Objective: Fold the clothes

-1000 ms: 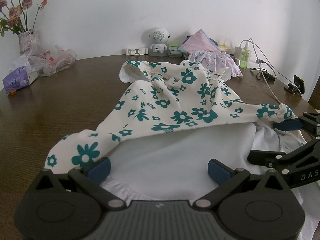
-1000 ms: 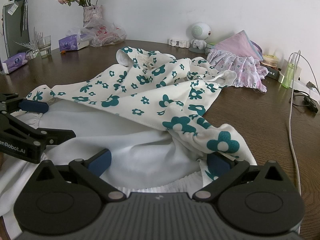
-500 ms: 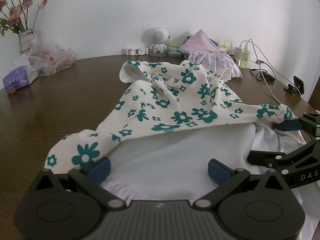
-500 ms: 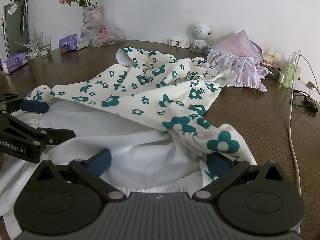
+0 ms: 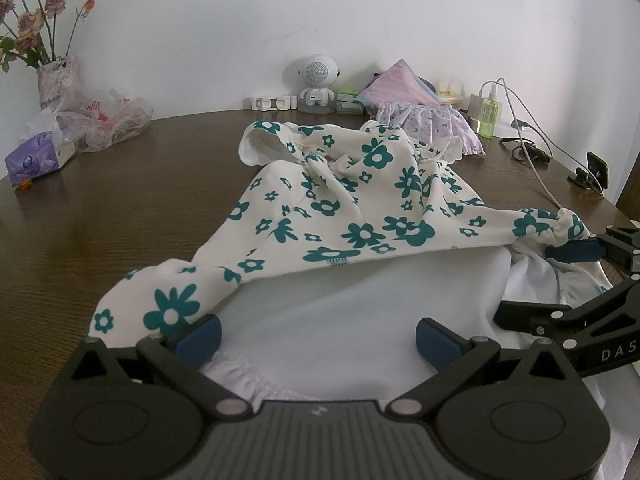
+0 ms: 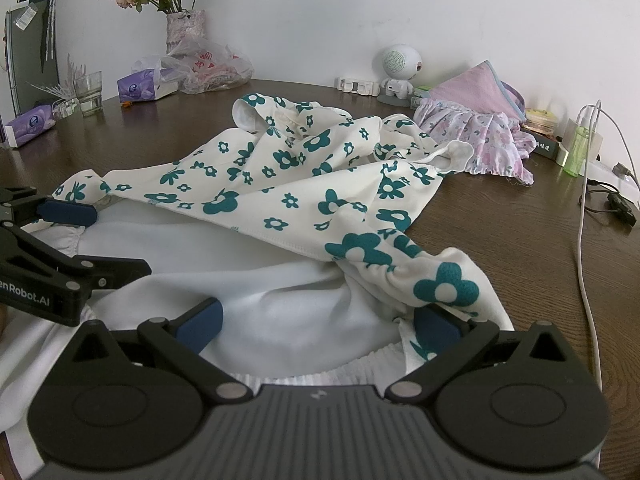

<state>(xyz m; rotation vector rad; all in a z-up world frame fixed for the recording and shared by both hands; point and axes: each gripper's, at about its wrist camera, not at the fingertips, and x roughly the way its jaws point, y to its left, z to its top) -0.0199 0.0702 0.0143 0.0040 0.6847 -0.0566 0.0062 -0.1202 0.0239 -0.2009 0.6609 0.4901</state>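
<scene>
Floral garment (image 5: pixel 360 216) | spread at desk (image 5: pixel 120 208) near edge, white lining up | left tool (image 5: pixel 316 338), right tool (image 6: pixel 320 326) both wide open, gripping nothing, at hem corners | step: pre-grasp | next: close on corners, fold forward

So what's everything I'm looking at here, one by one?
Dress: one, white with teal flowers, middle of table.
Table: one, dark brown wood.
Pink clothes: one pile, pink and lilac, back right.
Toy robot: one, white, by the wall.
Vase of flowers: one, far left.
Plastic bag: one, clear, beside vase.
Tissue packs: two, purple, left side.
Glass: one, clear, left.
Bottle: one, green, right.
Cables: white and black, right edge.
Left gripper: open, over the hem.
Right gripper: open, over the hem.
</scene>
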